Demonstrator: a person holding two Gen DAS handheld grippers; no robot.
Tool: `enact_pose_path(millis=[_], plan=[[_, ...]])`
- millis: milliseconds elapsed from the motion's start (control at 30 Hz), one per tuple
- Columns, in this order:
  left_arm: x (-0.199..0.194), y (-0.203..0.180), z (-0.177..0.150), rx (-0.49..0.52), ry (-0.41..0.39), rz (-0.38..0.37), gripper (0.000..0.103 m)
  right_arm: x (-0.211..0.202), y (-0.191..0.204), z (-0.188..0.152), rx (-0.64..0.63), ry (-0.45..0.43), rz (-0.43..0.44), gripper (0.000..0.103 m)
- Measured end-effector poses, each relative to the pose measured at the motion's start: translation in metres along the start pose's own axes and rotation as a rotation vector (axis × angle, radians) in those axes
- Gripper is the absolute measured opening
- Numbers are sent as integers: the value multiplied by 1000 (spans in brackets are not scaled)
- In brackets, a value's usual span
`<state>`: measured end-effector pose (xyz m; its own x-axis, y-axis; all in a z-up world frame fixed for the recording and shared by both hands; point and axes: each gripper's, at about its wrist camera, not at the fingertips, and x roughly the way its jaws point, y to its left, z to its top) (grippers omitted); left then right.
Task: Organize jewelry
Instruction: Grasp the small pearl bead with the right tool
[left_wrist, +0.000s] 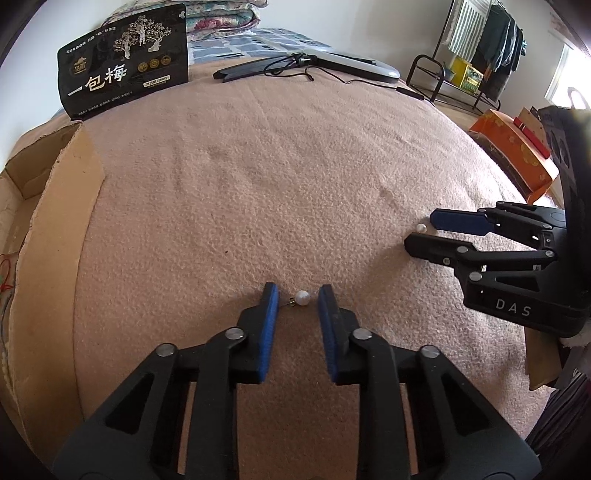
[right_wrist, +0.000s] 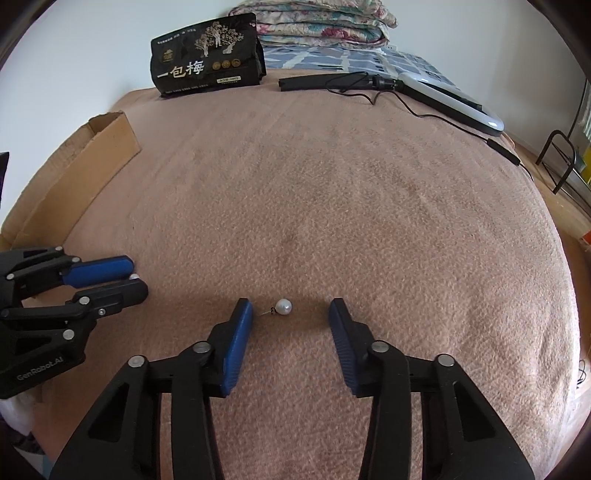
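Two pearl stud earrings lie on the pink blanket. In the left wrist view one pearl earring sits between the blue pads of my left gripper, with a small gap on each side and its post pointing at the left pad. The right wrist view has the other pearl earring lying between the wide-apart fingers of my right gripper, nearer the left finger and untouched. Each gripper also appears in the other's view: the right gripper around its pearl, the left gripper around its pearl.
An open cardboard box stands at the blanket's left edge. A black snack bag and a folded lamp with a cord lie at the far side. Folded quilts are stacked behind. An orange box sits to the right.
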<state>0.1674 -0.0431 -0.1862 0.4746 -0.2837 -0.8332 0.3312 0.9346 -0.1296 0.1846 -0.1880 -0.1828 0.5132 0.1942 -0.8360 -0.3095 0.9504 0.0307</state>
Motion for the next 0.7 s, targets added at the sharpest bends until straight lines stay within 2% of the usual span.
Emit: enact_pose_path(millis=[67, 400, 700], plan=[[0, -1, 0, 10, 1, -1, 16, 2, 1, 1, 3, 2, 7, 33], [0, -2, -2, 22, -3, 4, 15, 1, 1, -1, 31, 9, 40, 8], [-9, -1, -3, 18, -14, 8, 15, 0, 5, 0, 22, 17, 57, 5]])
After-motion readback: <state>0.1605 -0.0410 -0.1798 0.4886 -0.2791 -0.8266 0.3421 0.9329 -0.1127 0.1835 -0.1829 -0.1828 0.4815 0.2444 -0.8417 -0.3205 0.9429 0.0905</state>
